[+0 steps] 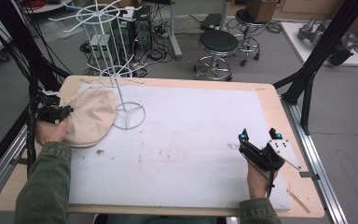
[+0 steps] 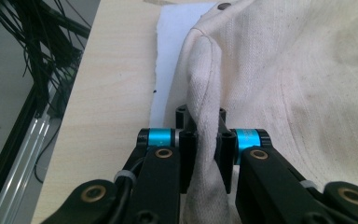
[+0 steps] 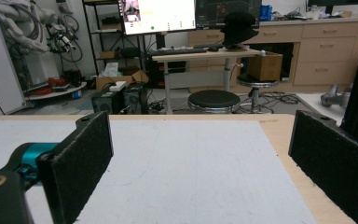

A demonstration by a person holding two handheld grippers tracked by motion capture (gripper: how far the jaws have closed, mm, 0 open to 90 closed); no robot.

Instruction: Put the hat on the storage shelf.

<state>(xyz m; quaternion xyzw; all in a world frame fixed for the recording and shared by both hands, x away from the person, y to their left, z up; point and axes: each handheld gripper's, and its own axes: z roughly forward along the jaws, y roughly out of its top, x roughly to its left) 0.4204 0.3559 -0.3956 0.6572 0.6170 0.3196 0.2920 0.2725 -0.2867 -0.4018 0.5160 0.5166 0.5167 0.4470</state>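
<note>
Cream cloth hat (image 1: pixel 91 116) at the left end of the surface (image 1: pixel 177 140), on the white mat, just beside the ring base of a white wire rack (image 1: pixel 116 70). Soft, light and limp by the look of it: woven cotton with stitched seams, sure to sag and fold where unsupported. Not fragile, not slippery. Probably best taken at the edge or a seam, where the cloth doubles up and gives the pads something to bite; a pinch in the middle of the crown would likely just pull up a loose tent of fabric.

Left gripper (image 1: pixel 56 112) at the hat's near-left edge, fingers narrow and pinching a raised fold of the cloth. Right gripper (image 1: pixel 259 136) well apart at the right end of the mat, fingers wide with nothing between them.

From the high view: the whole layout, hat against rack base, both hands, the gap between them, stools (image 1: pixel 218 44) and cables on the floor beyond. Too far off there to tell how the left fingers meet the cloth.

From the left gripper view: the grip itself, a ridge of hat (image 2: pixel 279 84) squeezed between the two pads of the left gripper (image 2: pixel 204 147), with weave, seam lines and an eyelet near the top edge plain to see.

From the right gripper view: open pads of the right gripper (image 3: pixel 200 154) over bare mat, then a room with desk, monitors (image 3: pixel 191 14) and a dark hat on a stand.
</note>
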